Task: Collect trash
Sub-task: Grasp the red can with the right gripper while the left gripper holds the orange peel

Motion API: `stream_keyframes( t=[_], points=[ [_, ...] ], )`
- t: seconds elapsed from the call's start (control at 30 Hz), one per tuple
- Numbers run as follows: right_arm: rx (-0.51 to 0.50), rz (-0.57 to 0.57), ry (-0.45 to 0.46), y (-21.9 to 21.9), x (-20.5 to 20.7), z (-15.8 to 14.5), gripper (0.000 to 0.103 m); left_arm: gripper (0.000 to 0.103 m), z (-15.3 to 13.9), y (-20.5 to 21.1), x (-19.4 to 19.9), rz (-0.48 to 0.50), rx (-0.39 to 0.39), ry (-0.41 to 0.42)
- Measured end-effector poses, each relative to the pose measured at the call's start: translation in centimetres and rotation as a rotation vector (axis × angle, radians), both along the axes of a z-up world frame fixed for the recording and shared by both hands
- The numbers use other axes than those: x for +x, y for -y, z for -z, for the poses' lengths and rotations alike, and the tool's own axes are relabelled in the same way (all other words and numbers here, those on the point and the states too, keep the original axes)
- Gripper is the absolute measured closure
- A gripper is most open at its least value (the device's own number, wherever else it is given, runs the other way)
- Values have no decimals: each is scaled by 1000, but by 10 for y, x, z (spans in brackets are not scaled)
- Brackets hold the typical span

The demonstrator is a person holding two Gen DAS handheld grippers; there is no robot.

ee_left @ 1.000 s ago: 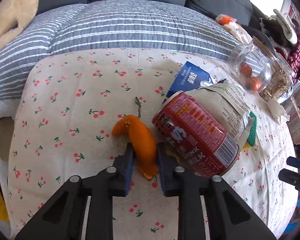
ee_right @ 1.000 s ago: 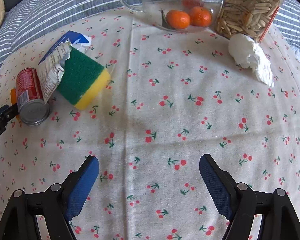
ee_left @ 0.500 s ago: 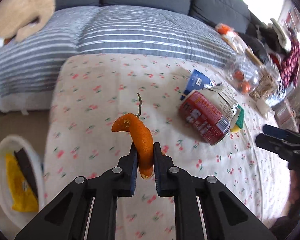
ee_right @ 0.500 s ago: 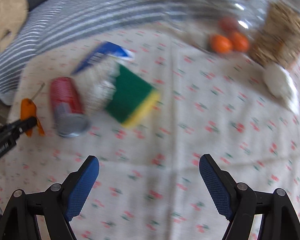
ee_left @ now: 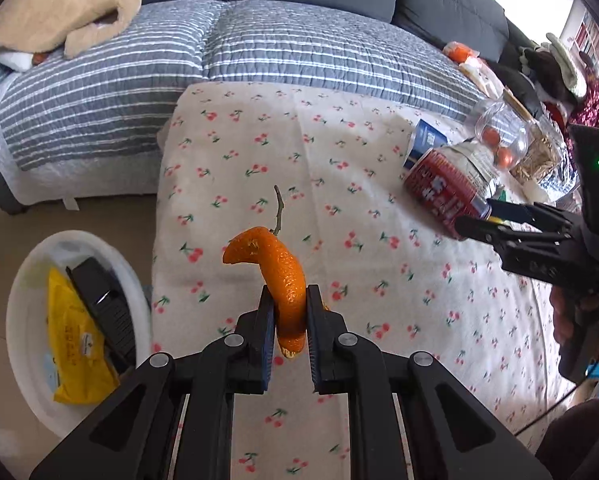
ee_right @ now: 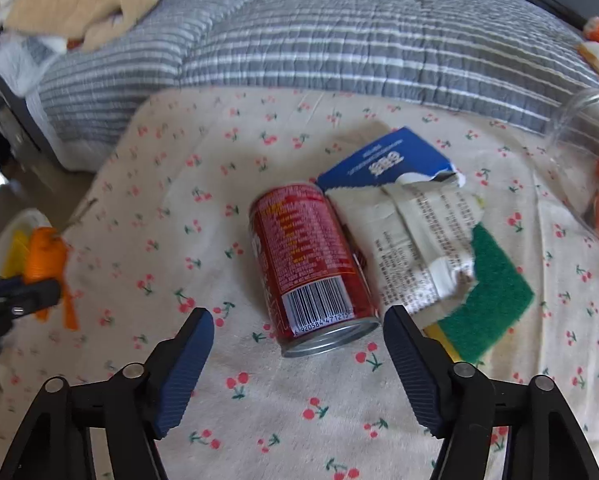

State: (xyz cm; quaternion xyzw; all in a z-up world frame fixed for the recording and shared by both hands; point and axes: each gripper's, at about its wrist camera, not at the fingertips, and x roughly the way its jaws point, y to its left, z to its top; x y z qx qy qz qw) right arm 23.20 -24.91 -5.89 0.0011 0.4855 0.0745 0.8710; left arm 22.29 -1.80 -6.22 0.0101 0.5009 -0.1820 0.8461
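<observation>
My left gripper (ee_left: 289,306) is shut on an orange peel (ee_left: 277,270) and holds it above the cherry-print tablecloth (ee_left: 339,200), right of a white trash bin (ee_left: 21,292) on the floor. My right gripper (ee_right: 297,330) is open, its fingers on either side of the near end of a red can (ee_right: 309,256) that lies on its side. The can also shows in the left wrist view (ee_left: 441,192), with my right gripper (ee_left: 473,222) at it. A torn blue and white carton (ee_right: 403,200) lies against the can.
A green and yellow sponge (ee_right: 489,292) lies under the carton's edge. A glass jar with tangerines (ee_right: 595,184) lies at the right. The bin holds a yellow bag (ee_left: 73,336) and a black item. A striped quilt (ee_left: 179,60) covers the sofa behind.
My left gripper has lifted the orange peel off the cloth and carried it left toward the bin. My right gripper has swung left and down to the red can.
</observation>
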Motion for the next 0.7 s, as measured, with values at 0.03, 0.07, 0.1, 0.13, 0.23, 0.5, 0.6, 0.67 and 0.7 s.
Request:
stream_keyframes(
  t=[0.03,0.07,0.1,0.13,0.23,0.5,0.6,0.67,0.7],
  points=[
    [-16,2,-5,-2,3,3,33,88,0,-2,-1,0,1,2],
    [-27,4,-8,-2,5,6,34,88,-1,-3,-2,0,1,4],
    [-39,9,-8,-3,7,8,34,88,-2,-5,-3,-1,2,6],
    [-45,11,-8,-2,8,9,36,88,-2,-7,-4,-1,3,7],
    [-56,11,-10,-4,10,14,38,88,-2,-11,-9,-3,9,4],
    [-81,-4,-14,-11,7,21,46,88,-7,-22,-20,-10,16,12],
    [-51,-2,6,-13,1,10,46,88,-11,-27,-25,-14,11,19],
    [-46,-10,17,-17,-4,3,46,88,-13,-29,-29,-16,7,24],
    [-42,-16,22,-20,-9,-1,47,88,-15,-30,-31,-17,5,26]
  ],
)
